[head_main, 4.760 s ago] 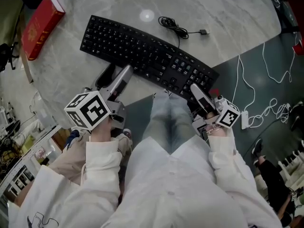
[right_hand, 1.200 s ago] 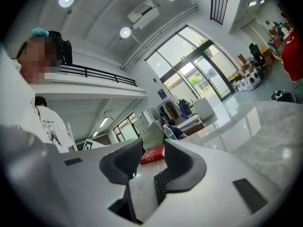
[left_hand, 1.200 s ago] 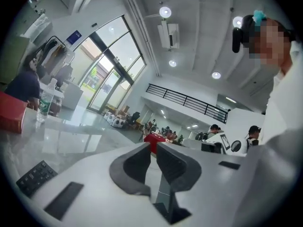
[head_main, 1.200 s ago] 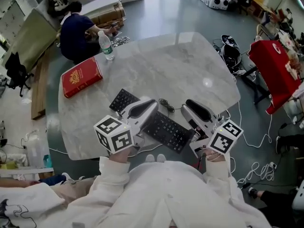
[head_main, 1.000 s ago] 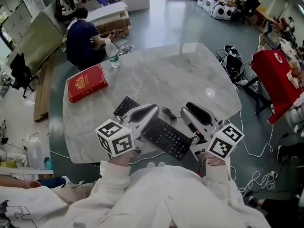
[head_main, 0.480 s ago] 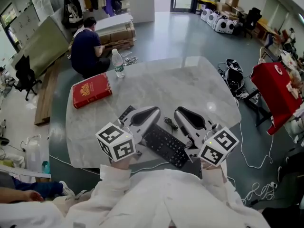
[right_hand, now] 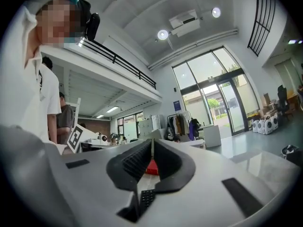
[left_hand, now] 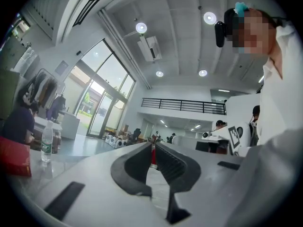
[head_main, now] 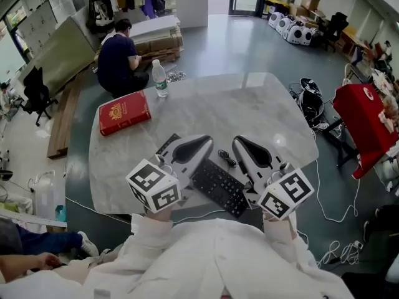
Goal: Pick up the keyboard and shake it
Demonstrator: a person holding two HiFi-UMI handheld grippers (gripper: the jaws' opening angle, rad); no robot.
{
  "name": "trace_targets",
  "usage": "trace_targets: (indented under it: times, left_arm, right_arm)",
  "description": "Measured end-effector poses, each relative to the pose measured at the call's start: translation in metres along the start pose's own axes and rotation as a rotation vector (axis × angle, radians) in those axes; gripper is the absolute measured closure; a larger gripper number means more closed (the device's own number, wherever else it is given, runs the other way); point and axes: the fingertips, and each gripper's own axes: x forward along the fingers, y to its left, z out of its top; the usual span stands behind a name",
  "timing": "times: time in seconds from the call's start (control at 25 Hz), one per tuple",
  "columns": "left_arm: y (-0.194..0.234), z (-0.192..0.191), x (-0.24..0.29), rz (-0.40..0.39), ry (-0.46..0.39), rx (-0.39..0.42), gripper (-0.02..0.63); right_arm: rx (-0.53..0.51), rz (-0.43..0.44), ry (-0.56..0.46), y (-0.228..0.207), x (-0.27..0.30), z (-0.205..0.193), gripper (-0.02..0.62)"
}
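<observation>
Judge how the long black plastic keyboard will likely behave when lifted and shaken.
The long black plastic keyboard is probably stiff: it runs straight, without sag, under the left gripper and right gripper. Thin and flat, it is likely light for its length. Its loose coiled black cable will probably flop and swing.

Both arms, in white sleeves, reach forward side by side, the grippers angled in towards each other. The left gripper (head_main: 202,144) has its jaws closed to a thin slit (nothing seen in it). The right gripper (head_main: 242,143) has its jaws meeting at the tips, with keyboard (right_hand: 147,197) keys showing at their root.
</observation>
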Motion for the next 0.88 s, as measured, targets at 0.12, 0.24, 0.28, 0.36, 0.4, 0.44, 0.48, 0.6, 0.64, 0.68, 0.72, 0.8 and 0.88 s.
trace_targets:
  times: [0.12,0.24,0.28,0.36,0.4,0.44,0.48,0.6,0.64,0.68,0.72,0.8,0.88]
  left_arm:
    - [-0.006,-0.006,-0.002,0.004,0.022,0.045,0.573]
    - [-0.015,-0.011,-0.001,-0.016,0.058,0.092,0.573]
    - [-0.017,-0.011,0.000,-0.025,0.068,0.104,0.574]
    - [-0.019,-0.011,0.002,-0.034,0.077,0.115,0.574]
    - [-0.019,-0.010,0.001,-0.034,0.077,0.115,0.574]
    - [-0.019,-0.009,0.001,-0.035,0.076,0.111,0.572]
    - [-0.019,-0.008,0.000,-0.035,0.074,0.106,0.574]
    - [-0.020,-0.008,-0.001,-0.033,0.071,0.096,0.574]
    - [-0.020,-0.009,-0.003,-0.031,0.073,0.095,0.573]
    - [-0.019,-0.009,-0.004,-0.030,0.075,0.094,0.573]
    - [-0.019,-0.010,-0.005,-0.029,0.077,0.092,0.573]
    - [-0.020,-0.011,-0.006,-0.029,0.080,0.090,0.573]
    - [-0.021,-0.011,-0.006,-0.027,0.085,0.089,0.573]
  right_arm:
    - [-0.017,-0.023,0.003,-0.001,-0.004,-0.002,0.558]
    - [-0.019,-0.026,0.014,0.000,-0.005,-0.005,0.561]
    - [-0.028,-0.022,0.024,0.001,-0.004,-0.005,0.563]
    - [-0.049,-0.007,0.050,0.004,-0.003,-0.007,0.563]
    - [-0.057,0.002,0.062,0.006,-0.001,-0.008,0.563]
    - [-0.063,0.011,0.071,0.008,0.000,-0.009,0.563]
    - [-0.072,0.018,0.080,0.009,0.001,-0.010,0.563]
    - [-0.111,0.020,0.096,0.012,0.001,-0.012,0.563]
    - [-0.117,0.016,0.098,0.012,0.001,-0.012,0.563]
    - [-0.118,0.012,0.098,0.013,0.000,-0.013,0.564]
    - [-0.114,0.009,0.099,0.013,0.000,-0.014,0.564]
    - [-0.110,0.008,0.109,0.015,-0.002,-0.017,0.565]
    - [-0.116,0.012,0.122,0.017,-0.002,-0.019,0.565]
